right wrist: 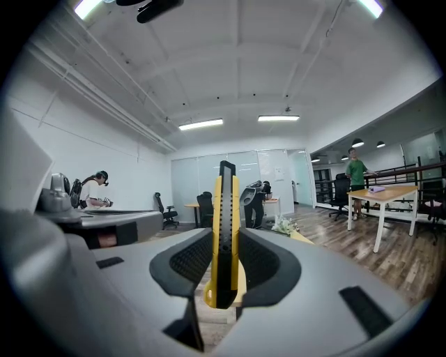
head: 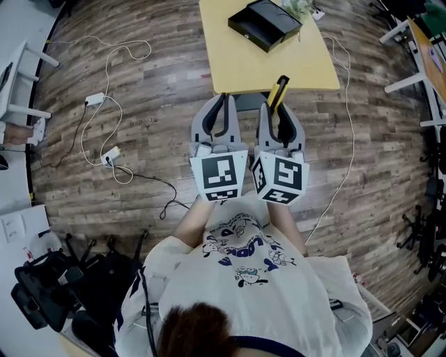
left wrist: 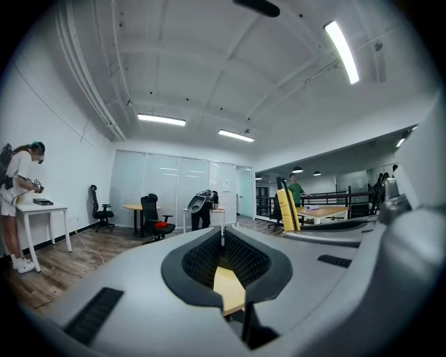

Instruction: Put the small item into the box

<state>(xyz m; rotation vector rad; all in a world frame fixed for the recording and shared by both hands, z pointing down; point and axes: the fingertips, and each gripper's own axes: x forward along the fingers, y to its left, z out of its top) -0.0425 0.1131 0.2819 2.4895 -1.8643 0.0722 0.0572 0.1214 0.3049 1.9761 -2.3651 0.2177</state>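
Note:
A yellow-and-black utility knife (right wrist: pixel 224 230) stands upright between the jaws of my right gripper (right wrist: pixel 224 268), which is shut on it. In the head view the knife (head: pixel 279 90) sticks out past the right gripper (head: pixel 280 115) over the near edge of the yellow table (head: pixel 240 66). The open black box (head: pixel 265 23) lies at the table's far side, well ahead of both grippers. My left gripper (head: pixel 222 104) is beside the right one, its jaws shut with nothing between them (left wrist: pixel 221 240). The left gripper view also catches the knife (left wrist: pixel 287 209) at its right.
White and black cables (head: pixel 115 104) with a power adapter (head: pixel 95 99) run over the wooden floor at the left. A bunch of flowers (head: pixel 300 7) lies by the box. Office chairs (left wrist: pixel 155 216), desks and several people stand around the room.

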